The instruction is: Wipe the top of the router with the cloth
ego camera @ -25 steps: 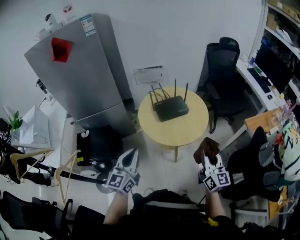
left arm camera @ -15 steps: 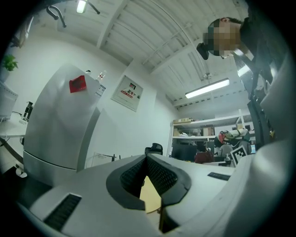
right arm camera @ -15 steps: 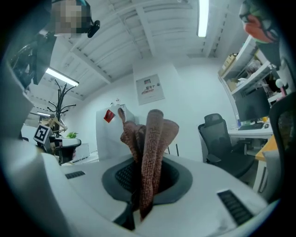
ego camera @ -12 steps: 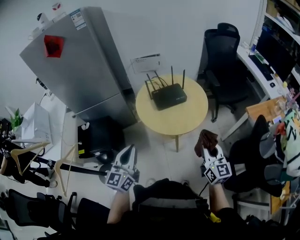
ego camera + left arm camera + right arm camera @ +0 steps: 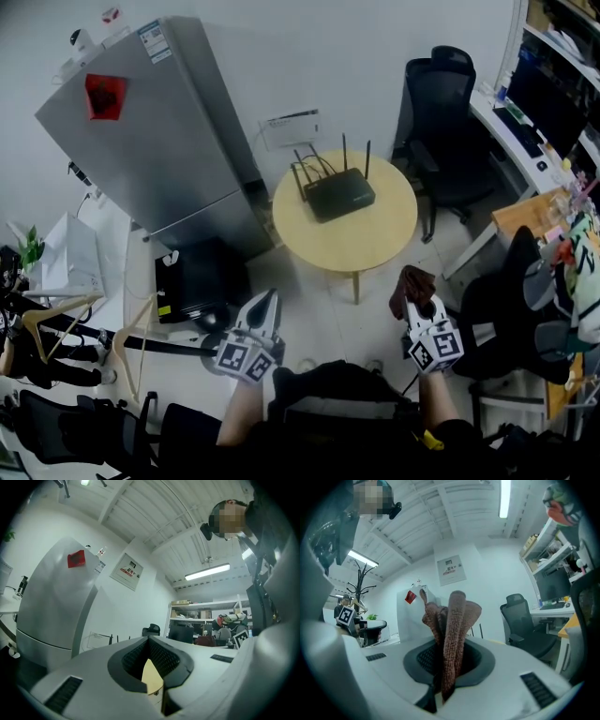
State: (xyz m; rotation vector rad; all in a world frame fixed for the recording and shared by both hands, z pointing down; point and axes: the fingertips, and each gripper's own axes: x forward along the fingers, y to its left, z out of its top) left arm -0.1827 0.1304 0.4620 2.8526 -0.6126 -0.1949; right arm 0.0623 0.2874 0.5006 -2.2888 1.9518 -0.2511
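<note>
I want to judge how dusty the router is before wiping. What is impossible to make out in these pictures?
- Router top: head view, too small to show dust.
- Router body: right gripper view, hidden by the cloth and the right claw.
- Table: left gripper view, only a sliver shows past the left claw.
- Wall notice print: head view, too small to read.

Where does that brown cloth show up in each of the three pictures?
Head view: lower right, cloth clamped in the right hand-held gripper.
Left gripper view: probably the small dark-red patch right of centre.
Right gripper view: dead centre, between the jaws.
Shared landmark: grey fridge with red sticker.
</note>
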